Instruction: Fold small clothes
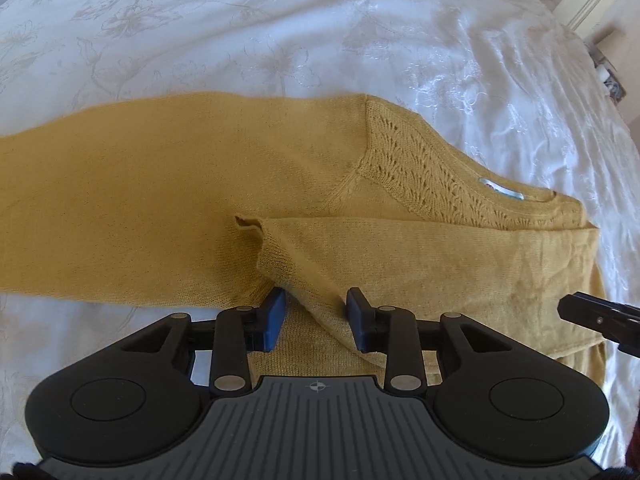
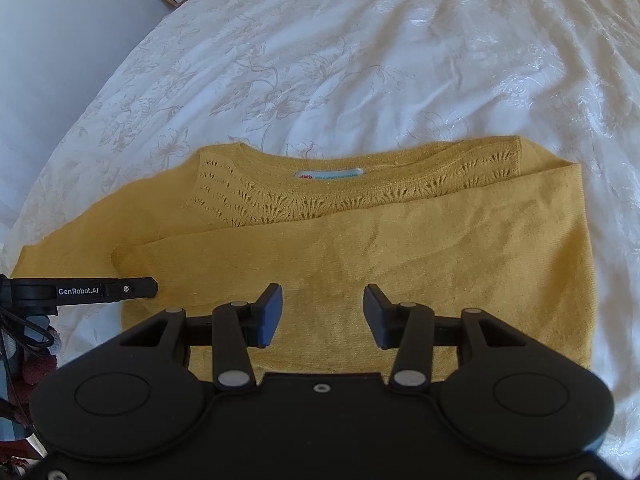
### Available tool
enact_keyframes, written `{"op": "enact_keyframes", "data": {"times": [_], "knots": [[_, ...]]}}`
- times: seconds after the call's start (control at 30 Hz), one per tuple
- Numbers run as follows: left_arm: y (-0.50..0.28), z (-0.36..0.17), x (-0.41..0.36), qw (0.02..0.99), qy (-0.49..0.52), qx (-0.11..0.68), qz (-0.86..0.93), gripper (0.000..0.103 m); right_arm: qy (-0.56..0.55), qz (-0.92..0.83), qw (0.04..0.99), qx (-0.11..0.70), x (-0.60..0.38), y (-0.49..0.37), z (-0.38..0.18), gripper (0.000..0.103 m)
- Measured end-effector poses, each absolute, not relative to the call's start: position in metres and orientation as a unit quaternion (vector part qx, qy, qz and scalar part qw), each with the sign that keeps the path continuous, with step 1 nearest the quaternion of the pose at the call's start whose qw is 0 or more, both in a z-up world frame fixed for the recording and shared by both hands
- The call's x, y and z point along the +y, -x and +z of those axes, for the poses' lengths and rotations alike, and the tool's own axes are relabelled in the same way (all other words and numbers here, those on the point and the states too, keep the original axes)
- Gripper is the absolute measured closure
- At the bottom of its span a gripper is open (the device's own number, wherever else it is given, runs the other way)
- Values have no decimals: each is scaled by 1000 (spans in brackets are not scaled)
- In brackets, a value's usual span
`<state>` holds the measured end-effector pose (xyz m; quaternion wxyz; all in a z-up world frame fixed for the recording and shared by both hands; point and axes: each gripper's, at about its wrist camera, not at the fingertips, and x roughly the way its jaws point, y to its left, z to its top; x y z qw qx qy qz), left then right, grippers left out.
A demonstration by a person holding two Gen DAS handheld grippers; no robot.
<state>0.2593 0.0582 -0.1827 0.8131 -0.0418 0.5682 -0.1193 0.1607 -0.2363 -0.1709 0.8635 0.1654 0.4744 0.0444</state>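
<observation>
White bedspread (image 2: 440, 60) surrounds mustard sweater (image 2: 360, 260) beneath both open hand-held grippers.

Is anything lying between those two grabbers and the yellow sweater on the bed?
Nothing visible does. The left gripper and the right gripper both hang open right over the sweater, with only cloth below them.

Mustard-yellow knit sweater (image 2: 360, 248), openwork lace pattern round yoke (image 2: 256, 196). Neck label (image 2: 329, 174) white and light blue, red mark at one end. Bedspread (image 2: 360, 60) white, faint beige floral pattern. Left hand-held gripper (image 1: 316, 318) black, pads (image 1: 274, 318) blue; right hand-held gripper (image 2: 323, 316) same colours.
</observation>
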Motion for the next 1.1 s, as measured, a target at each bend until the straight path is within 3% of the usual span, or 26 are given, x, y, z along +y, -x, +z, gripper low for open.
{"op": "enact_keyframes", "data": {"times": [0.3,0.53,0.6,0.67,0.77,1.0,1.1], "knots": [[-268,-165,33,851,-35,506,-136,69,-165,49,860,480,-233,-159,-171,49],[-267,-173,25,843,-87,501,-177,69,-169,53,858,483,-229,-160,-174,49],[-265,-171,27,842,-91,496,-191,73,-169,54,857,483,-228,-160,-174,49],[-265,-168,30,840,-89,497,-198,87,-168,55,857,484,-228,-161,-174,49],[-265,-160,33,837,-87,507,-189,94,-168,57,857,484,-227,-161,-174,49],[-265,-139,76,829,41,549,-95,94,-170,61,858,482,-223,-159,-173,49],[-269,-153,90,824,22,566,-18,94,-166,66,856,485,-218,-158,-173,49]]}}
